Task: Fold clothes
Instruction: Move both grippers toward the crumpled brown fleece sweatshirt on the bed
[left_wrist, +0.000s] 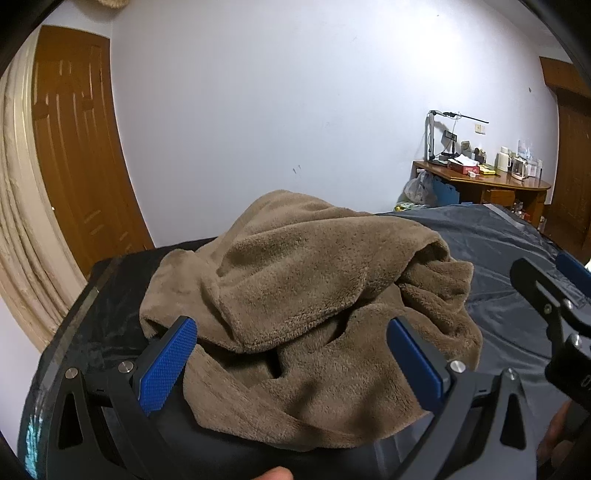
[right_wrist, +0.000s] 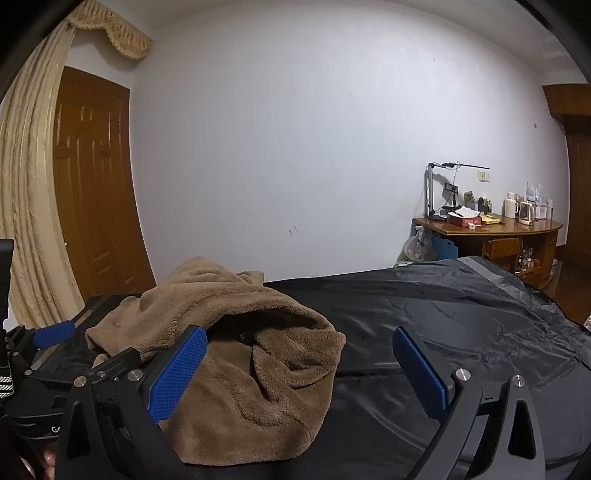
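A crumpled brown fleece garment (left_wrist: 314, 295) lies in a heap on a dark sheet-covered surface (left_wrist: 517, 251). My left gripper (left_wrist: 291, 332) is open, its blue pads on either side of the heap's near part, holding nothing. In the right wrist view the garment (right_wrist: 240, 350) lies at the left. My right gripper (right_wrist: 299, 347) is open and empty, its left pad (right_wrist: 177, 373) close to the garment's near edge and its right pad (right_wrist: 421, 373) over bare dark sheet (right_wrist: 461, 314). The right gripper shows at the right edge of the left wrist view (left_wrist: 554, 295).
A wooden door (left_wrist: 81, 155) and beige curtain (left_wrist: 18, 229) stand at the left. A wooden desk (left_wrist: 480, 181) with a lamp, kettle and clutter stands at the far right by the white wall. The left gripper's body shows at the right wrist view's left edge (right_wrist: 37, 354).
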